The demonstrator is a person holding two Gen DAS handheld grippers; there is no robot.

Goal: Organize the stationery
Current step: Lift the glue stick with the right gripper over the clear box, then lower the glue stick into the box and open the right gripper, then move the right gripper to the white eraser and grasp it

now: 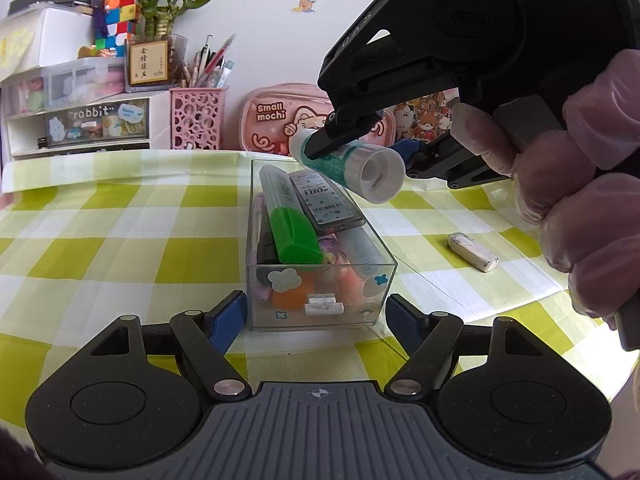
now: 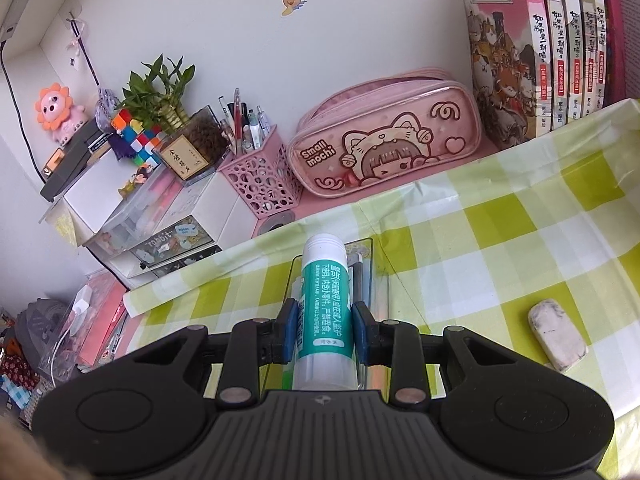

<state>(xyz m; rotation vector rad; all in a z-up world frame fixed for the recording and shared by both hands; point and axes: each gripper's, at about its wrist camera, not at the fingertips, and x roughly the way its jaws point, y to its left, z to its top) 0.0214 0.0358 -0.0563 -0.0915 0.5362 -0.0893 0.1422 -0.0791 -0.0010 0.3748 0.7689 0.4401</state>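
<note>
A clear plastic box stands on the green checked tablecloth, filled with a green highlighter, a grey lead case and other small stationery. My left gripper is shut on the box's near end, one blue pad on each side wall. A teal and white glue stick hangs in the air over the box's far end. My right gripper, held by a gloved hand, is shut on it. In the right wrist view the glue stick lies lengthwise in the right gripper, above the box rim.
A worn white eraser lies on the cloth right of the box. Along the wall stand a pink pencil case, a pink pen holder, a drawer unit and a row of books.
</note>
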